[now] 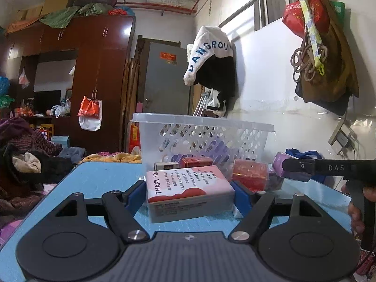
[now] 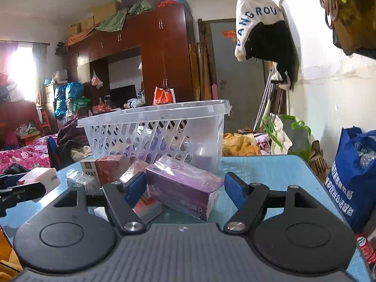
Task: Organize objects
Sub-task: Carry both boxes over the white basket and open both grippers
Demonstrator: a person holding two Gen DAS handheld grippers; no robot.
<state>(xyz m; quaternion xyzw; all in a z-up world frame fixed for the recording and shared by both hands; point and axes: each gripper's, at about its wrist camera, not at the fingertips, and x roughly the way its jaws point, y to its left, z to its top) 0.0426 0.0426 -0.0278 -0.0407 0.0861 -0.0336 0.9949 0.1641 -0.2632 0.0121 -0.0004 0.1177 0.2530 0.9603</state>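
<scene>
On the blue table (image 1: 94, 181) my left gripper (image 1: 188, 192) is shut on a pink and white "THANK YOU" box (image 1: 188, 188), with a blue pad against each of its sides. My right gripper (image 2: 185, 188) is shut on a purple box (image 2: 183, 188), which sits tilted between the pads over a pinkish box (image 2: 148, 208). A clear slotted basket (image 1: 204, 122) (image 2: 152, 115) stands just behind, with purple items inside it. From the left wrist view the right gripper (image 1: 329, 168) shows at the right edge. From the right wrist view the left gripper (image 2: 21, 192) shows at the left edge.
Red boxes (image 1: 250, 174) (image 2: 112, 166) and a KENT pack (image 1: 166, 165) (image 2: 90, 171) crowd the basket's front. A blue bag (image 2: 352, 183) stands off the table's right edge by the wall. Piled clothes (image 1: 23, 164) lie to the left.
</scene>
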